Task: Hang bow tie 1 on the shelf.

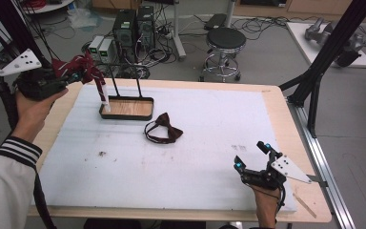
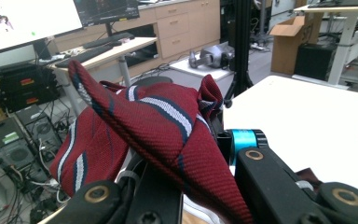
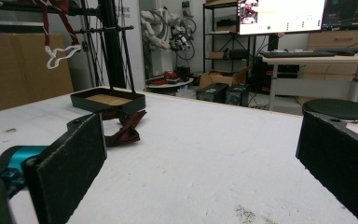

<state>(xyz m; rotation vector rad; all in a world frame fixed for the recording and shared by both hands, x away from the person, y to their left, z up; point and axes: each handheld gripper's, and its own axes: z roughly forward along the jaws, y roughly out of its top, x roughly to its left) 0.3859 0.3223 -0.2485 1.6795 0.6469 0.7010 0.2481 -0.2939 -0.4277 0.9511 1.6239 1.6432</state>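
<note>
A red striped bow tie hangs in the air above the table's far left corner, with my left gripper shut on it. Its white strap end dangles beside the posts of a black stand with a wooden base. In the left gripper view the red bow tie bulges up between the jaws of the left gripper. A dark bow tie lies on the mat right of the stand. My right gripper rests open near the front right; in its own view the right gripper faces the dark bow tie.
A white foam mat covers most of the wooden table. Behind the table stand computer towers and a round stool. A black tripod leg slants down at the right edge.
</note>
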